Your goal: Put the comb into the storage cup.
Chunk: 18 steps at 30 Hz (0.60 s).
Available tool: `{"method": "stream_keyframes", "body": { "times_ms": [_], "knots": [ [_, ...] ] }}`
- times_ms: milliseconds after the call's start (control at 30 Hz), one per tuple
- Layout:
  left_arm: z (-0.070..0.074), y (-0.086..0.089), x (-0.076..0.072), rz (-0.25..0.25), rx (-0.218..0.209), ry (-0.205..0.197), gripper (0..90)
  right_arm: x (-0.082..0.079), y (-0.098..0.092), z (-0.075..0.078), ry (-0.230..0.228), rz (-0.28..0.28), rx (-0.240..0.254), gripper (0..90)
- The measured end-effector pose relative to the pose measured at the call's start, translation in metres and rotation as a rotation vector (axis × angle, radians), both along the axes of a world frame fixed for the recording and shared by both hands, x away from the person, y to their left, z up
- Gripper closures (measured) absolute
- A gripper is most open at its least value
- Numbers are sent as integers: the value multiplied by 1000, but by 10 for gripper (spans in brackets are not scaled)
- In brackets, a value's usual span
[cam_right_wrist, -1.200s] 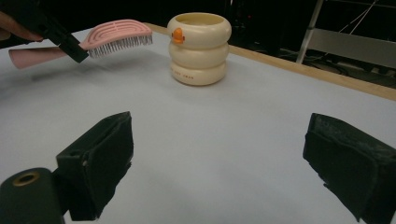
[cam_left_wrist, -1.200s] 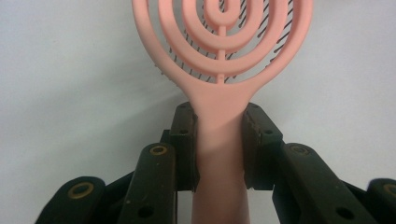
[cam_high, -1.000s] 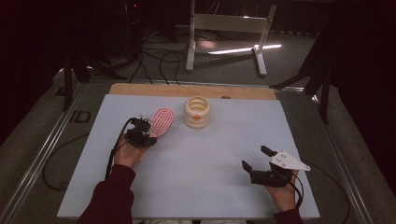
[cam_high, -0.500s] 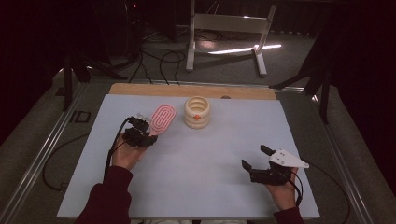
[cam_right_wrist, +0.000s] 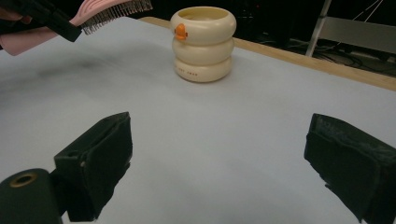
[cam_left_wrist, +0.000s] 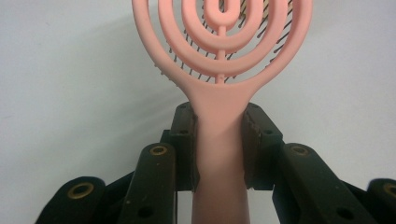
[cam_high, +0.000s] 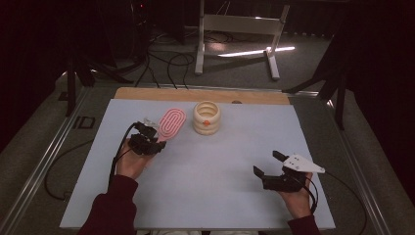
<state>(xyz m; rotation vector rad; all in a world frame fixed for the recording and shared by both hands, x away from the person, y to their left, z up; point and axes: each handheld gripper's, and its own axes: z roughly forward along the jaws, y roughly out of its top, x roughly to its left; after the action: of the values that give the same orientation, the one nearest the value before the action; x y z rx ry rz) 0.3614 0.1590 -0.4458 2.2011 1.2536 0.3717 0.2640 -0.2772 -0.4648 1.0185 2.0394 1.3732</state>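
A pink hairbrush (cam_high: 171,123) with a ringed open head is held above the light table, left of centre. My left gripper (cam_high: 149,138) is shut on its handle; in the left gripper view both pads press the pink hairbrush (cam_left_wrist: 219,140) handle, bristles facing down. A cream ribbed cup (cam_high: 206,117) with an orange spot stands just right of the brush head. My right gripper (cam_high: 266,164) rests near the front right of the table, jaws wide open with nothing between them. In the right gripper view the cup (cam_right_wrist: 202,43) stands ahead and the brush (cam_right_wrist: 100,13) hangs at the upper left.
The table top (cam_high: 215,171) is a pale sheet with a wooden strip (cam_high: 200,95) along its far edge. A metal stand (cam_high: 240,29) and cables lie on the floor beyond. Metal rails (cam_high: 44,166) run along both sides.
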Motion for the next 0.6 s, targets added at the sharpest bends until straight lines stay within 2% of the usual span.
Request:
{"method": "stream_keyframes", "body": {
  "times_ms": [600],
  "knots": [
    [12, -8, -7, -38, -1, -49, 700, 6, 1, 7, 11, 9, -1, 77]
  ]
}}
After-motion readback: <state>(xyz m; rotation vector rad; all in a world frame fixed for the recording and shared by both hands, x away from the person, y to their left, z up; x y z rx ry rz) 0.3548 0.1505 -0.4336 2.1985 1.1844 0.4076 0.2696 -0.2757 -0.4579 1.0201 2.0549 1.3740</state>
